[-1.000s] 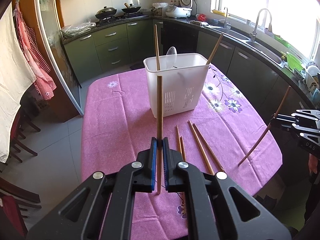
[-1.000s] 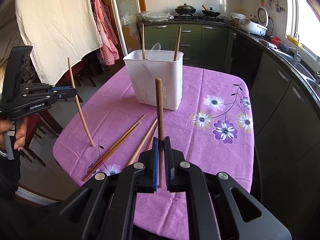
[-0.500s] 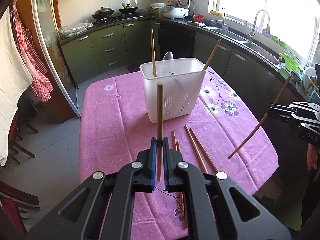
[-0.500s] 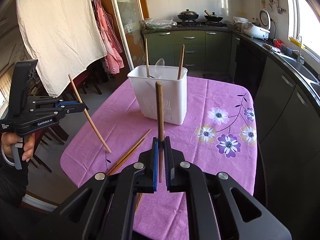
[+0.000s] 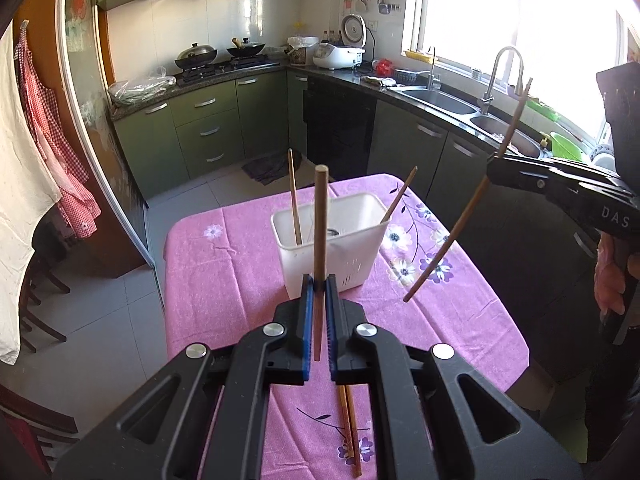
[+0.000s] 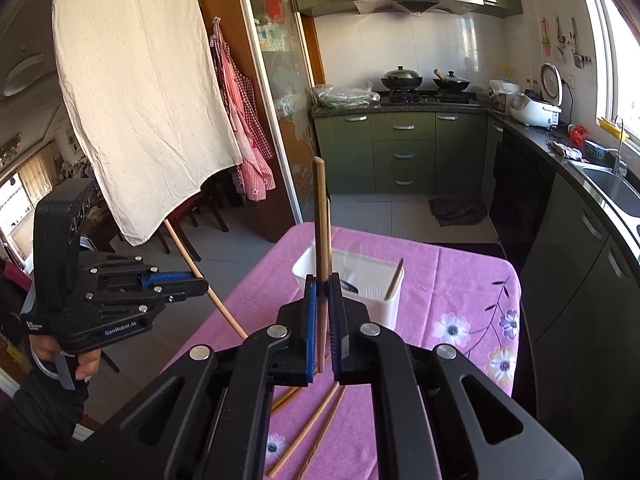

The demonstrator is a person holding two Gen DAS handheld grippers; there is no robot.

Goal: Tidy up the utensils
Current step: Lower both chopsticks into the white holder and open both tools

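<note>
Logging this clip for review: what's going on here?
A person holds a tool in each hand, each shut on one wooden chopstick. The left tool grips its chopstick upright; the right tool does likewise with its chopstick. Both are in the air near the white utensil basket, which already holds two chopsticks. More chopsticks lie on the pink tablecloth.

Utensil holder [image 5: 332, 240] on table [image 5: 224, 264], two chopsticks [image 5: 295, 200] standing inside, loose chopsticks [image 6: 308, 432] lying before it.

Both tongs [image 5: 316, 286] and chopsticks [image 5: 320, 216] higher.
</note>
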